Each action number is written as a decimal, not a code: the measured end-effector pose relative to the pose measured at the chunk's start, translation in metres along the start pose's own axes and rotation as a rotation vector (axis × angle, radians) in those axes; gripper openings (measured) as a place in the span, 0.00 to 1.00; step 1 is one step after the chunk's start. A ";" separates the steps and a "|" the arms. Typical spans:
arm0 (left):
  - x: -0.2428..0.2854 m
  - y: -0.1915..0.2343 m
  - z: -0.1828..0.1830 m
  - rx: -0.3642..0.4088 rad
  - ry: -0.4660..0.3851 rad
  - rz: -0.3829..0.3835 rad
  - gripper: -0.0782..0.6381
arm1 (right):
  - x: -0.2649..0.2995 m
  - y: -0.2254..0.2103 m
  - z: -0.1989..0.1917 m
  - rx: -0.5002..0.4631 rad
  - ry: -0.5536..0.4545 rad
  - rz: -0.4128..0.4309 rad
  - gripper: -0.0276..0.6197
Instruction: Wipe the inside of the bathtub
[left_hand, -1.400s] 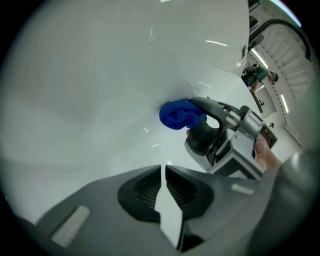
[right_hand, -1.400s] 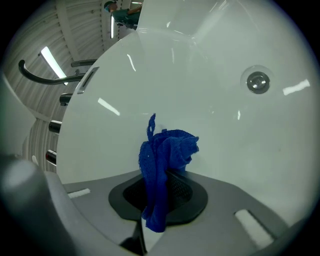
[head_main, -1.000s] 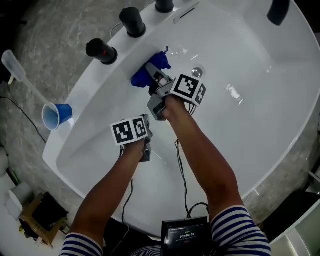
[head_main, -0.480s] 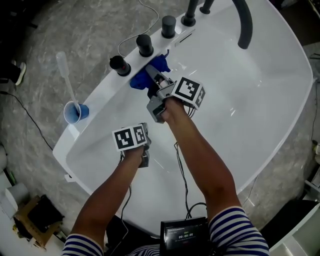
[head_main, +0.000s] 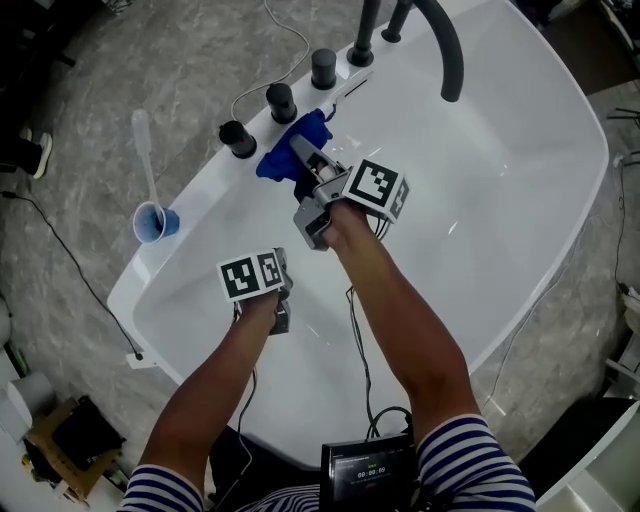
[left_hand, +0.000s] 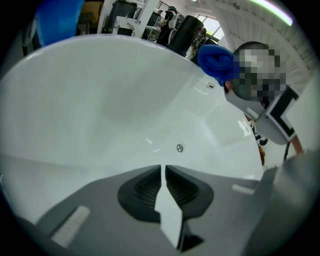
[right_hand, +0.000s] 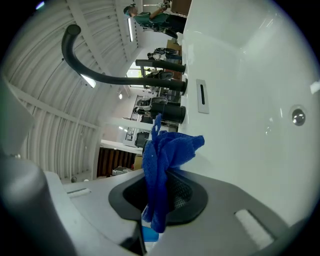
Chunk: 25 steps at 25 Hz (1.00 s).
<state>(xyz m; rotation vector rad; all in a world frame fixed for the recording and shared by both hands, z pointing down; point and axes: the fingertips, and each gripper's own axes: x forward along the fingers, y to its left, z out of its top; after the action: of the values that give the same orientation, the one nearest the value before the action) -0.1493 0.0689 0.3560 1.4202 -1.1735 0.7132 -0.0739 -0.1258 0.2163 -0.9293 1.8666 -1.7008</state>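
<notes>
Clamping cloth in your right gripper; cloth pressed to tub wall just under rim, near knobs. Your left gripper closed, empty, inside tub, apart from cloth.

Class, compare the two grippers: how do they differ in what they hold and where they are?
The right gripper is shut on a blue cloth; the left gripper is shut on nothing. The right gripper is up by the black taps on the bathtub rim; the left gripper hangs lower inside it. Both carry a marker cube and are over the white bathtub.
</notes>
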 end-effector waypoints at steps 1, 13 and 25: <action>-0.001 -0.003 -0.001 0.002 -0.002 -0.001 0.15 | -0.006 -0.001 0.002 -0.005 -0.001 -0.009 0.12; 0.037 0.044 -0.046 -0.067 0.041 0.037 0.15 | -0.046 -0.107 -0.036 -0.015 -0.007 -0.114 0.12; 0.132 0.116 -0.084 -0.152 0.071 0.028 0.14 | -0.055 -0.292 -0.143 0.055 0.051 -0.250 0.12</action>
<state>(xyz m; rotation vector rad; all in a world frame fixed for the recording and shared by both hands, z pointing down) -0.1983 0.1261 0.5355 1.2450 -1.1691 0.6735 -0.0868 0.0084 0.5171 -1.1472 1.7857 -1.9273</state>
